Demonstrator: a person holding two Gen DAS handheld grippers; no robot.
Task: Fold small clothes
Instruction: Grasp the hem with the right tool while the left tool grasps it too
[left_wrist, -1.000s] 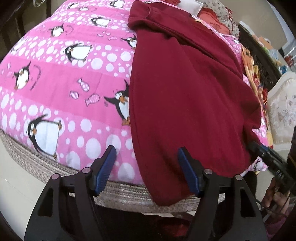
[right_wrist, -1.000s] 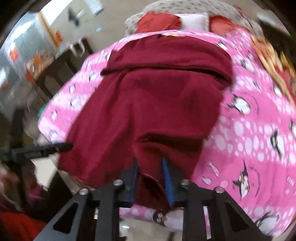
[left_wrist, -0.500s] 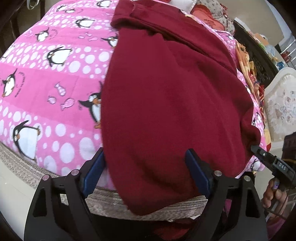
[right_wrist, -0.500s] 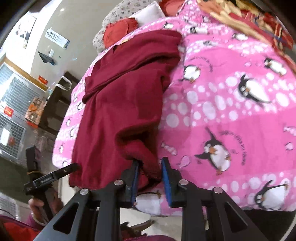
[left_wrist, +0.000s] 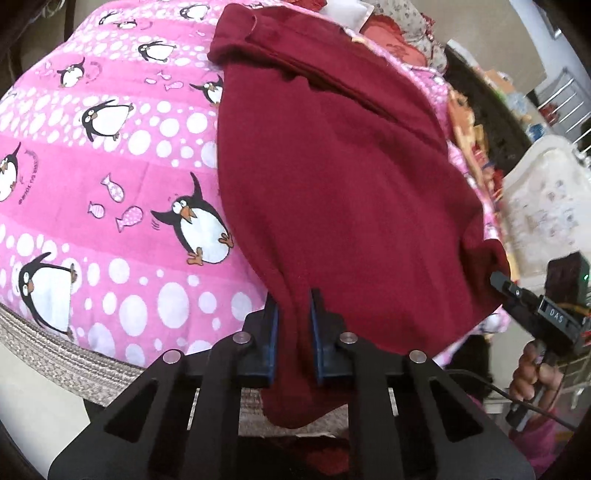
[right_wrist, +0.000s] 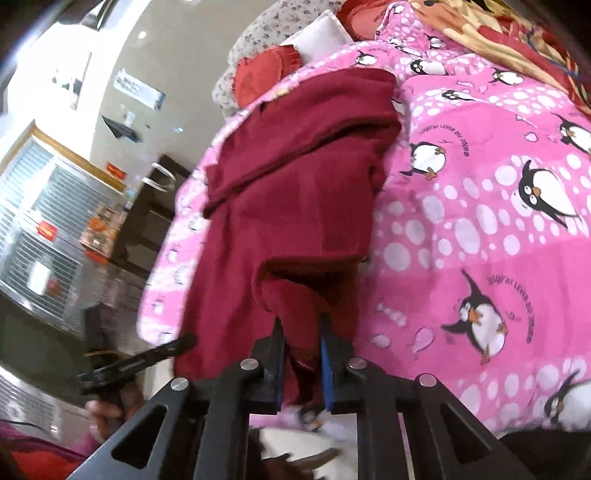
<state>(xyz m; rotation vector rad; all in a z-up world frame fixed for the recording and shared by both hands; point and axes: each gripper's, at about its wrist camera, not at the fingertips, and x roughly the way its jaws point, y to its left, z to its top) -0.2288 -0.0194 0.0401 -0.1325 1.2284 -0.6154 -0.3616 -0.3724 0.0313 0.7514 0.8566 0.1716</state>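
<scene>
Maroon garment (left_wrist: 332, 177) on penguin blanket (left_wrist: 110, 177) | left hand-held gripper (left_wrist: 293, 314) clamped on hem | right hand-held gripper (right_wrist: 302, 332) clamped on hem

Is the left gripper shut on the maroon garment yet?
Shut: left gripper has both blue pads pressed against a pinched ridge of the maroon garment near its hem.

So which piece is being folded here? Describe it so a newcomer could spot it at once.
Find the pink penguin quilt covering the bed. On it, running from the pillows to the near edge, lies a maroon garment, pinched by both grippers. It is the only plain dark red piece; everything around it is patterned.
</scene>
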